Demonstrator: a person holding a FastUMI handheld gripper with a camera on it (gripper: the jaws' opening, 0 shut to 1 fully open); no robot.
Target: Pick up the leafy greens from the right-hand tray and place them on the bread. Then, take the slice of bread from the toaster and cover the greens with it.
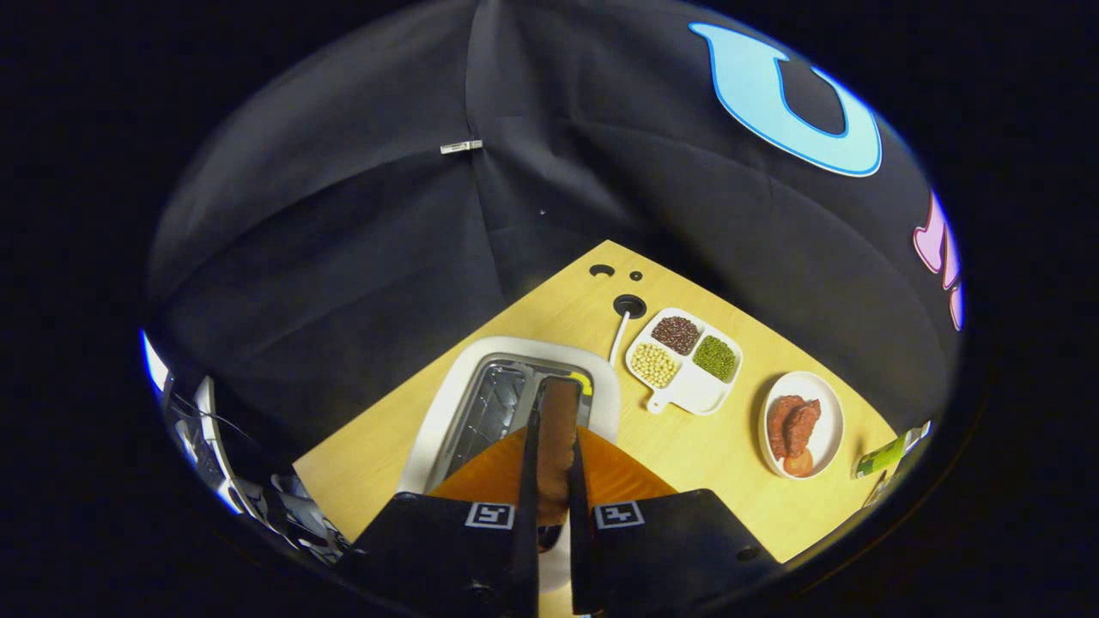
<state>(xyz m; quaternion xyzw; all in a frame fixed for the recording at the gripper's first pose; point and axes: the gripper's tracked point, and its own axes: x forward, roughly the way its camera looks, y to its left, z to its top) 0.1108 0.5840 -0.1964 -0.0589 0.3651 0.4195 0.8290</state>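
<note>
Both fingers (531,463) of my tongs (554,468) stand nearly together, pressed on the two faces of a brown slice of bread (558,438) that stands on edge in the narrow gap between them; the slice reaches just past my fingertips; below and beyond it lies the white toaster (515,395) with its dark slots open to me, one slot showing its wire grid; I cannot tell whether the slice's far end is touching the toaster; orange parts of the tongs flare out on either side of the slice. Past the toaster on the wooden worktop (704,455) sits a white divided dish (685,360) holding dark red beans, pale yellow beans and green beans, each in its own compartment; beside it, farther to the right, a round white plate (803,422) carries reddish-brown pieces and a small orange-red round; a green packet (884,457) lies near the worktop's edge.
</note>
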